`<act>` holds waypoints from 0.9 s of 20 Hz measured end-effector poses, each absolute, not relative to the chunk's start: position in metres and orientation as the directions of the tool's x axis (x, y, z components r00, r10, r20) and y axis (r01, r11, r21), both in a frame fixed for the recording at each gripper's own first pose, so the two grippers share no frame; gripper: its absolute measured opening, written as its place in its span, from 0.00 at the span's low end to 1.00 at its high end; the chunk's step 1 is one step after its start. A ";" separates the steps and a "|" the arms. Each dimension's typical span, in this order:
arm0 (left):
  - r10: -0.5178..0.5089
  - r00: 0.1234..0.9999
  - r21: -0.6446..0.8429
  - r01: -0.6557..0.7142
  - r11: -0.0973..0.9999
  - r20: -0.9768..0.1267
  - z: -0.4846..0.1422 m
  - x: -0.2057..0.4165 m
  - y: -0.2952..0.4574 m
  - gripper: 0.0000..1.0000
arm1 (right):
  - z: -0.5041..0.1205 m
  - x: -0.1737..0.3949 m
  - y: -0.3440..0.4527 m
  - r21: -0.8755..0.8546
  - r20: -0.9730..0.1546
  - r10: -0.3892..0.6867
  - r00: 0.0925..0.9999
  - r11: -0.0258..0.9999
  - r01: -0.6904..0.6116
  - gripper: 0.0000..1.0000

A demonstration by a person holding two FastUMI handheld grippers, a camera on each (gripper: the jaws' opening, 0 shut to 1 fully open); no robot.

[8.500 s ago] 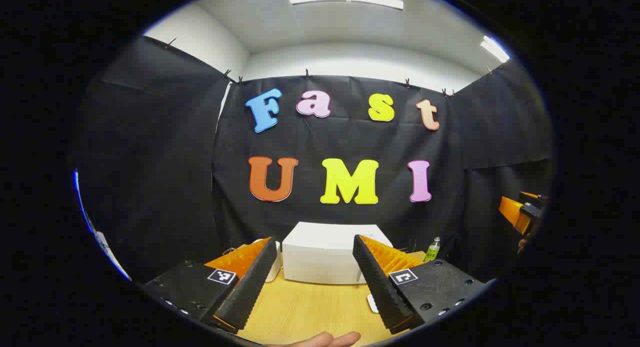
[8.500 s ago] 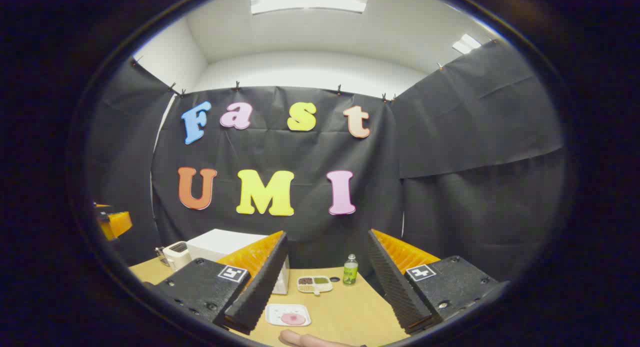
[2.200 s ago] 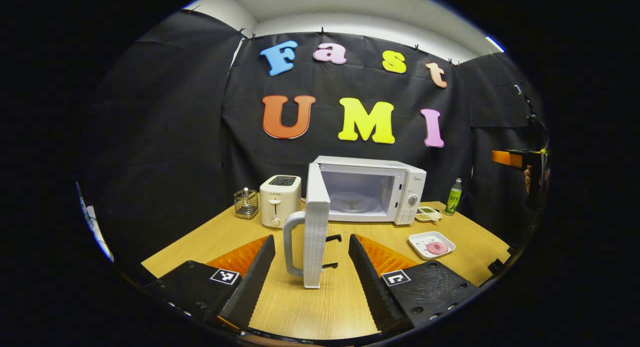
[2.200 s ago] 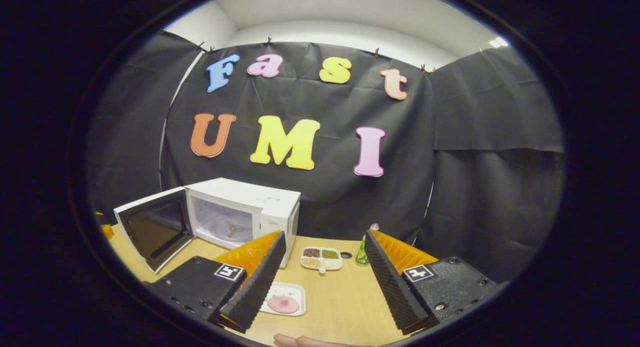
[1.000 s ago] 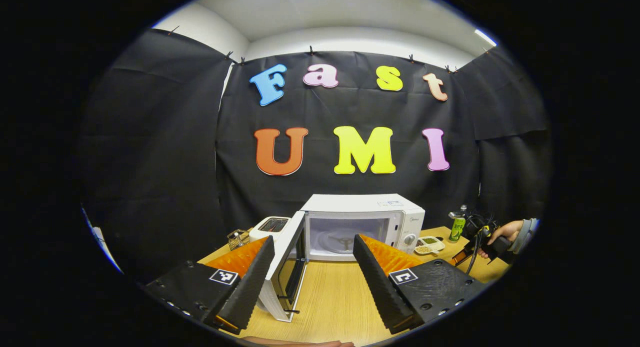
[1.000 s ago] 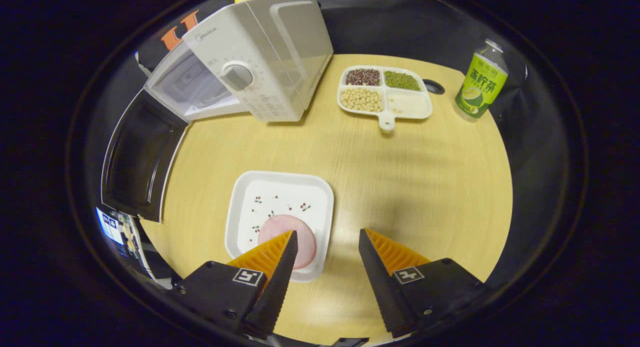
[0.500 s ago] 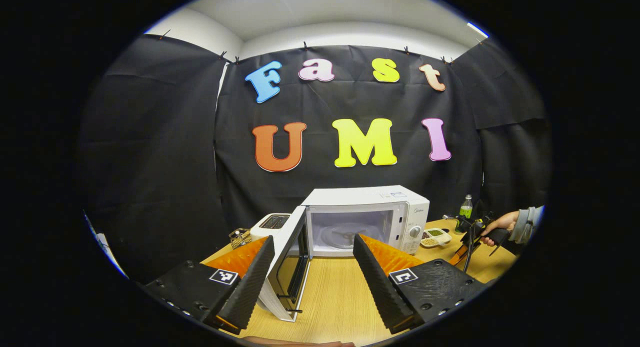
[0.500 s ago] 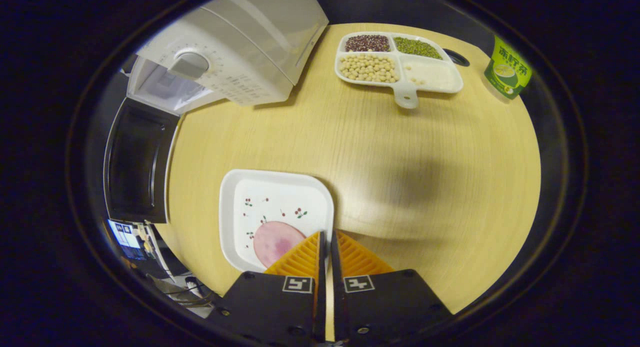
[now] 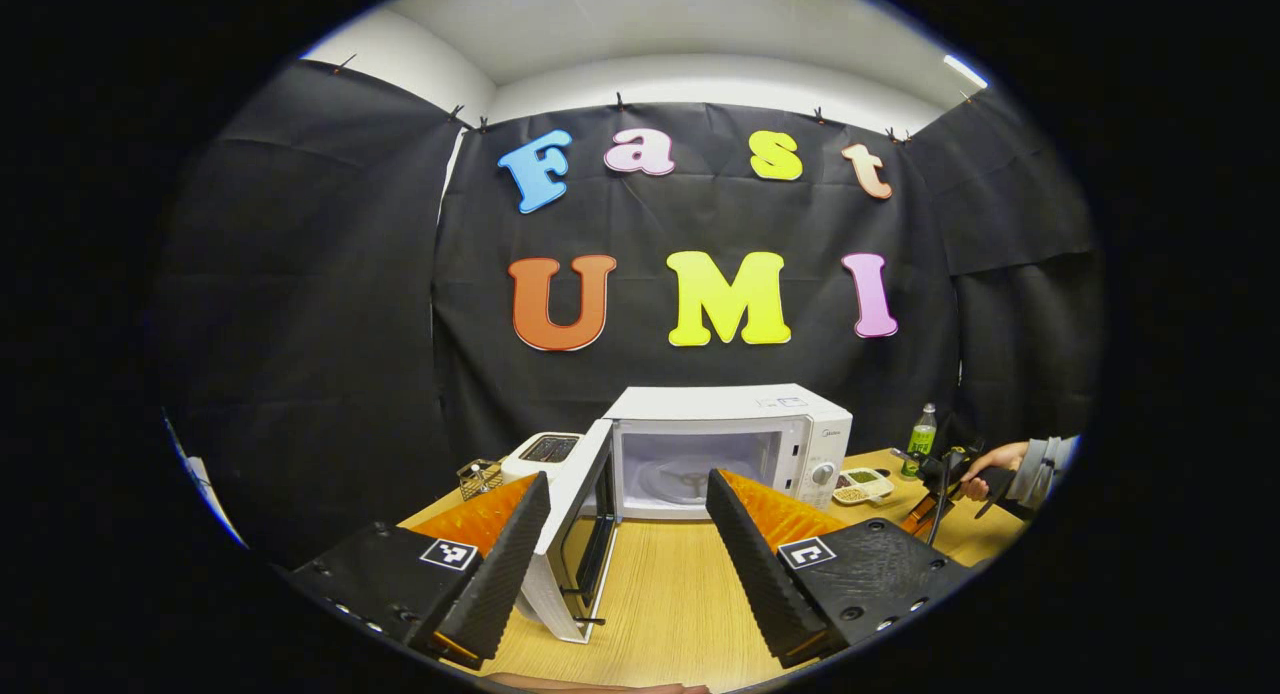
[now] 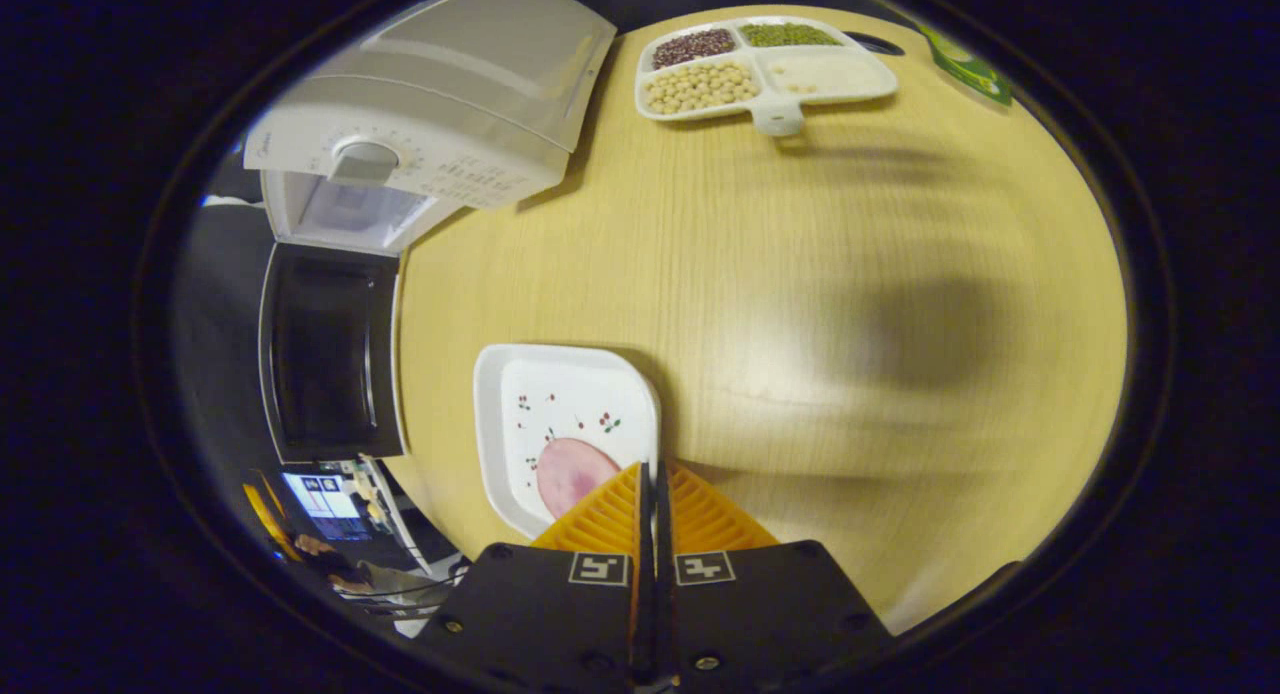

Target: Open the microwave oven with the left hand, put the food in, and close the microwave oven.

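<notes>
The white microwave [image 9: 730,439] stands on the wooden table with its door [image 9: 578,539] swung open to the left and its cavity bare. My left gripper [image 9: 620,559] hangs open in front of it, with nothing between its fingers. In the right gripper view, seen from above, my right gripper [image 10: 652,466] is shut on the right rim of a white square plate [image 10: 560,404]. A pink slice of food [image 10: 572,474] lies on the plate. The microwave [image 10: 430,114] and its open door [image 10: 330,354] lie to the plate's upper left. Farther off, a hand [image 9: 985,464] holds the right gripper [image 9: 935,489].
A white toaster [image 9: 540,452] and a small wire basket [image 9: 480,474] stand left of the microwave. A divided dish of beans [image 10: 770,69] and a green bottle [image 10: 965,64] sit at the table's far right. Bare wood [image 10: 800,274] spreads between the plate and that dish.
My right gripper has shut on the plate's rim. The plate now rides with it while the table shifts beneath. The left gripper stays open and has hardly moved.
</notes>
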State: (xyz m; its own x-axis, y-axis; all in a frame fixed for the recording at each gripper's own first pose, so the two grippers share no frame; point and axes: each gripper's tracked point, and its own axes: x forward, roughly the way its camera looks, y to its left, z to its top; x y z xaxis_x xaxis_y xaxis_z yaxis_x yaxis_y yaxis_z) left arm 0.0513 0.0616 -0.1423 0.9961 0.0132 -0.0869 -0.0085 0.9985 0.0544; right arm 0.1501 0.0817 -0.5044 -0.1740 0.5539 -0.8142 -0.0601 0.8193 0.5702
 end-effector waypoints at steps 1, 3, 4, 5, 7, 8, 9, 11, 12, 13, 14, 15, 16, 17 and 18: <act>0.010 0.996 0.052 -0.006 0.999 -0.084 -0.141 0.049 0.064 0.93 | -0.502 0.151 0.085 0.586 -0.802 0.574 -0.165 0.810 -0.034 0.04; 0.011 0.997 0.041 -0.007 0.999 -0.080 -0.139 0.047 0.071 0.93 | -0.498 0.149 0.087 0.608 -0.786 0.602 -0.138 0.794 0.000 0.04; 0.004 0.997 0.031 -0.001 1.000 -0.083 -0.140 0.046 0.072 0.93 | -0.498 0.149 0.087 0.611 -0.785 0.607 -0.124 0.792 0.012 0.04; -0.004 0.996 0.020 0.006 1.000 -0.092 -0.142 0.046 0.075 0.94 | -0.499 0.149 0.087 0.610 -0.787 0.608 -0.107 0.792 0.016 0.04; -0.010 0.995 0.013 0.011 1.000 -0.097 -0.146 0.044 0.083 0.94 | -0.497 0.151 0.088 0.603 -0.794 0.603 -0.075 0.798 0.026 0.04; -0.003 0.995 0.016 0.004 1.000 -0.101 -0.149 0.043 0.090 0.94 | -0.495 0.152 0.089 0.599 -0.798 0.600 -0.062 0.800 0.033 0.04; 0.005 0.994 0.019 -0.003 1.000 -0.107 -0.153 0.042 0.096 0.94 | -0.493 0.151 0.091 0.598 -0.799 0.599 -0.052 0.801 0.036 0.04; 0.011 0.994 0.020 -0.008 1.000 -0.111 -0.156 0.038 0.104 0.94 | -0.488 0.153 0.099 0.603 -0.797 0.603 -0.036 0.797 0.025 0.00; 0.008 0.994 0.018 -0.006 1.000 -0.110 -0.157 0.036 0.109 0.94 | -0.485 0.155 0.102 0.605 -0.796 0.605 -0.028 0.796 0.023 0.04; 0.005 0.994 0.015 -0.004 1.000 -0.106 -0.159 0.035 0.113 0.94 | -0.482 0.156 0.107 0.607 -0.794 0.607 -0.015 0.794 0.021 0.04; 0.004 0.994 0.011 -0.002 1.000 -0.111 -0.163 0.033 0.118 0.94 | -0.480 0.158 0.112 0.610 -0.793 0.610 -0.007 0.793 0.018 0.00; 0.007 0.992 0.011 -0.005 1.000 -0.123 -0.169 0.032 0.124 0.94 | -0.476 0.158 0.117 0.614 -0.789 0.614 -0.002 0.789 0.022 0.00; 0.016 0.991 0.017 -0.014 1.000 -0.130 -0.171 0.030 0.130 0.94 | -0.473 0.158 0.125 0.622 -0.783 0.622 -0.001 0.783 0.022 0.04; 0.030 0.991 0.025 -0.027 0.999 -0.131 -0.173 0.029 0.137 0.94 | -0.470 0.158 0.131 0.630 -0.777 0.630 -0.002 0.776 0.021 0.04; 0.038 0.991 0.030 -0.035 0.999 -0.127 -0.172 0.027 0.143 0.94 | -0.468 0.157 0.138 0.640 -0.769 0.640 0.000 0.768 0.025 0.04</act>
